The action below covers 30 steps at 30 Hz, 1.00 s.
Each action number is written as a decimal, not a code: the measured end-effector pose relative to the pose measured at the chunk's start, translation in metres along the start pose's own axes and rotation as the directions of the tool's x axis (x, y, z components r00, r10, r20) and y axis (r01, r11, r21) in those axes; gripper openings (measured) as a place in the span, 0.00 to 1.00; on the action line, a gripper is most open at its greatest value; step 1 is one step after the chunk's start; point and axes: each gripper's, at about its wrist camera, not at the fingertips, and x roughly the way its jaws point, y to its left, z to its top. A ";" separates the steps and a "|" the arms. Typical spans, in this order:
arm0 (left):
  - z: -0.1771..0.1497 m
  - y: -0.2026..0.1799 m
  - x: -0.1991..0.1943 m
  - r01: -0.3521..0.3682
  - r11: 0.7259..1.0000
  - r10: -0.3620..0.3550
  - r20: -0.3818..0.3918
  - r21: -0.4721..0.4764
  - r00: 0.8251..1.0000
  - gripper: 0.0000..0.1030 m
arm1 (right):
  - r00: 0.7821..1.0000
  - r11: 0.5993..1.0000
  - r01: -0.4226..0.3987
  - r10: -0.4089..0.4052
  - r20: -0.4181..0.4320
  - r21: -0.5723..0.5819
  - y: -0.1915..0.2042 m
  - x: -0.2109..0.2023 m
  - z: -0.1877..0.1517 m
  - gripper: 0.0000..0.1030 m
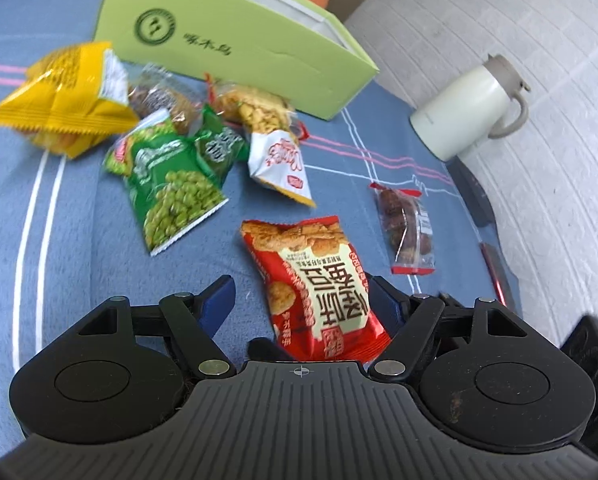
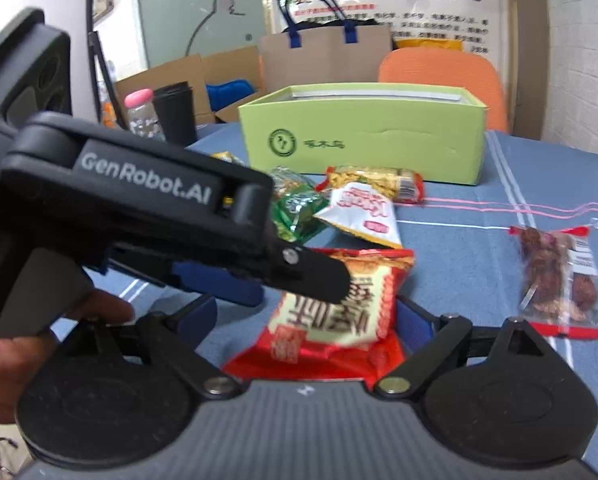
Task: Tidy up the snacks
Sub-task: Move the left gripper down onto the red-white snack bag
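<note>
A red snack packet [image 1: 319,284] lies on the blue cloth between the open fingers of my left gripper [image 1: 303,300]. In the right wrist view the same red packet [image 2: 339,316] lies between the open fingers of my right gripper [image 2: 307,320], with the left gripper's body [image 2: 147,216] just above it. A light green open box [image 1: 227,40] stands behind the snacks; it also shows in the right wrist view [image 2: 363,140]. A green pea packet [image 1: 171,188], a yellow packet [image 1: 67,96], a white packet [image 1: 279,164] and a clear packet of dates [image 1: 407,228] lie loose.
A white thermos jug [image 1: 467,112] stands at the table's right edge by the white wall. Beyond the box there are an orange chair [image 2: 451,76], a paper bag [image 2: 327,56], a black cup [image 2: 175,112] and a pink-capped bottle [image 2: 141,114].
</note>
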 end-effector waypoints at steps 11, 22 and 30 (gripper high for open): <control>0.004 -0.018 0.016 -0.039 0.999 0.039 -0.008 0.027 0.999 0.58 | 1.000 1.000 0.021 -0.021 0.001 0.012 0.000 0.001 -0.003 0.89; 0.002 -0.027 0.021 -0.087 0.992 0.087 -0.003 0.089 0.996 0.58 | 1.000 1.000 0.022 -0.021 -0.014 0.017 -0.003 0.008 -0.006 0.89; 0.004 -0.028 0.012 -0.034 0.996 0.036 -0.022 0.087 0.999 0.17 | 0.998 0.998 0.062 -0.062 0.024 -0.010 0.006 -0.012 -0.006 0.80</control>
